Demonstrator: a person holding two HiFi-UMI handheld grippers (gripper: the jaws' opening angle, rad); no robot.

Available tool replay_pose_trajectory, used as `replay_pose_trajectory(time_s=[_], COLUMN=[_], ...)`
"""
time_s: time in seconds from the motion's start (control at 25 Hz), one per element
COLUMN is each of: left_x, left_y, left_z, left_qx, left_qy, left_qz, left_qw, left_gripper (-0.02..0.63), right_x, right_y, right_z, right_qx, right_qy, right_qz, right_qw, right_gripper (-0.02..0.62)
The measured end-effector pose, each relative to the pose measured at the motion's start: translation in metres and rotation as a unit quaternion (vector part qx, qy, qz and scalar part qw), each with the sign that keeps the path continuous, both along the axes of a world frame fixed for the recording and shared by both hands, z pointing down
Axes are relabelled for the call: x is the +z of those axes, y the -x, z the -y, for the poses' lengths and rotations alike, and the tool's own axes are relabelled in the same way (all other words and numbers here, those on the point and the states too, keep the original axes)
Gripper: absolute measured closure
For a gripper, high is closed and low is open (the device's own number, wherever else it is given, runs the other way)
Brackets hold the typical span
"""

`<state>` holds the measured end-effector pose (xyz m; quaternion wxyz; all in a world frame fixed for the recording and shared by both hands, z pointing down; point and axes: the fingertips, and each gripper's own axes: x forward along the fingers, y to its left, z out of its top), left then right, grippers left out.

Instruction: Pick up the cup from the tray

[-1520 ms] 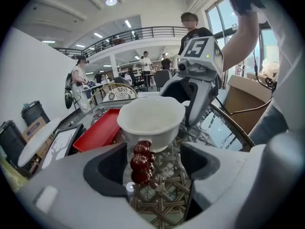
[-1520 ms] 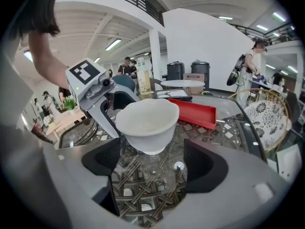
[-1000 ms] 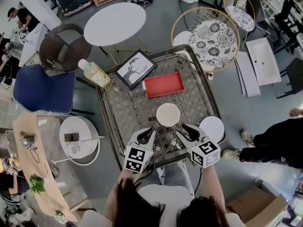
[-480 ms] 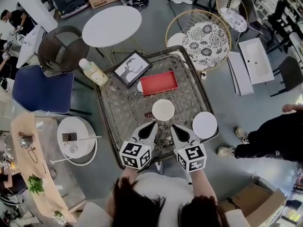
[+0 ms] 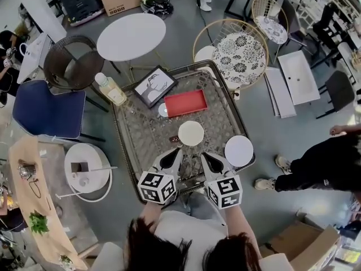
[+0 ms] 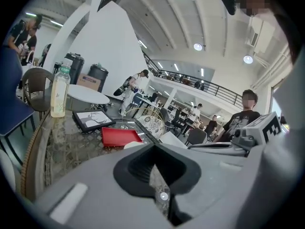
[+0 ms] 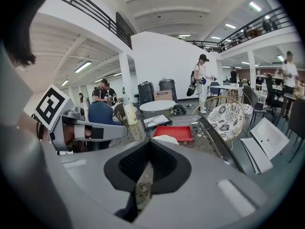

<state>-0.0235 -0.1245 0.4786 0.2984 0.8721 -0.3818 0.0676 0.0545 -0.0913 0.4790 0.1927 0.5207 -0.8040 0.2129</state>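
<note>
- Oddly, the cup (image 5: 162, 110) is hard to pin down. I take it for the small pale round thing touching the left end of the red tray (image 5: 185, 103). Whether it stands on the tray or just off it I cannot tell, and the rest of the tray's bed looks bare.
- Just nearer the person lies a larger white disc (image 5: 190, 133), between the tray and the grippers. In both gripper views it sits low, right ahead of the jaws, and partly masks the tray's near edge.
- The left gripper (image 5: 172, 152) and right gripper (image 5: 206, 157) hover side by side over the near edge of the table (image 5: 146, 134), noses aimed toward the tray. Each has its jaws pressed together, with only the woven tabletop showing through the slit and nothing held.
- To my eye that is a resting posture, well short of the cup. It would suit grippers about to go out for it, or grippers pulled away from it.
- Further out, a bottle (image 5: 110, 88) and a framed picture (image 5: 154, 86) stand at the far-left corner, off any straight line from grippers to tray.
</note>
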Motion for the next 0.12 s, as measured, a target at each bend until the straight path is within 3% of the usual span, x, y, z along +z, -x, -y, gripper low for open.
replay_pose_trajectory(time_s=[0.12], left_x=[-0.0062], left_y=[-0.0062], left_z=[-0.0049], left_qx=[0.002], left_qy=[-0.007], left_qz=[-0.003], left_qw=[1.0], left_gripper=[0.606], right_x=[-0.0046], right_y=[-0.0023], right_z=[-0.0049], right_qx=[0.003], right_qy=[-0.006], right_qz=[0.002], right_qw=[1.0], right_gripper=[0.572])
